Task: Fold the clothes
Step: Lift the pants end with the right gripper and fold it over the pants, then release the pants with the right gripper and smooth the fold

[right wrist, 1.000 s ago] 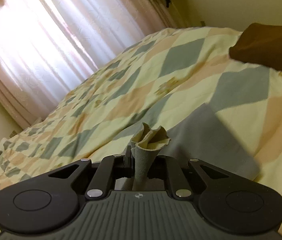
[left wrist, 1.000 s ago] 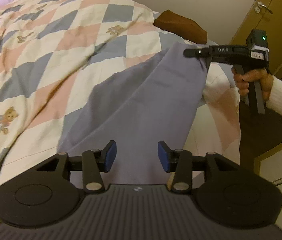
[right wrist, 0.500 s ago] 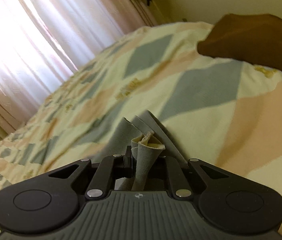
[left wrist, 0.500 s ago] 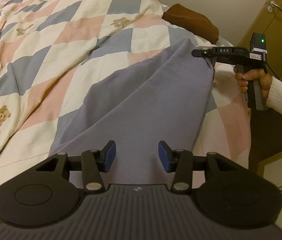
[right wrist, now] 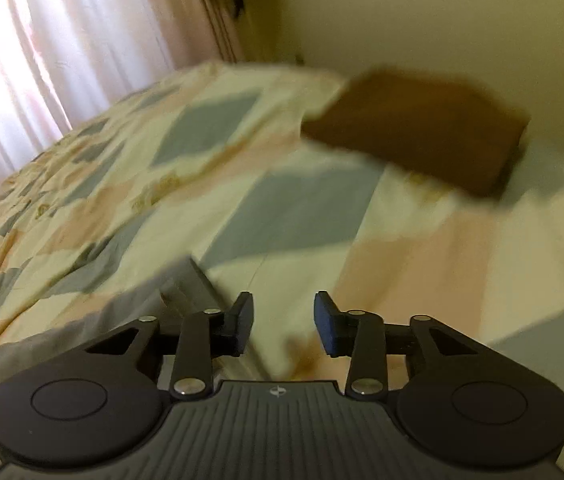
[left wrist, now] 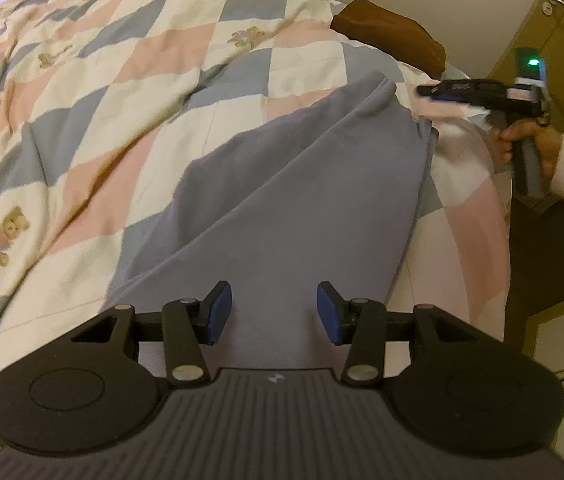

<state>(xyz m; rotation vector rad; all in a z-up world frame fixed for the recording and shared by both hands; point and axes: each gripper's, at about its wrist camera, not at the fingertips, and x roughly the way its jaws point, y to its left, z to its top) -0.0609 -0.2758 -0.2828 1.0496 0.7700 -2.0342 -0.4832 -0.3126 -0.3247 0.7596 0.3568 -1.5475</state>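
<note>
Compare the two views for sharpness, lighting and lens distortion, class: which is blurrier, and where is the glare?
Left wrist view: mostly sharp, warm indoor light; the garment is crisp, only the right claw is smeared. Right wrist view: motion blur over the quilt and brown cushion, and the curtain is blown out by backlight. Both: fisheye bending, with dark corners.

The garment (left wrist: 294, 200) lies on the quilt (left wrist: 121, 80), near the bed's right edge. Behind it sits a cushion (left wrist: 390, 36) — beyond that, at far right, a door (left wrist: 554, 32).
</note>
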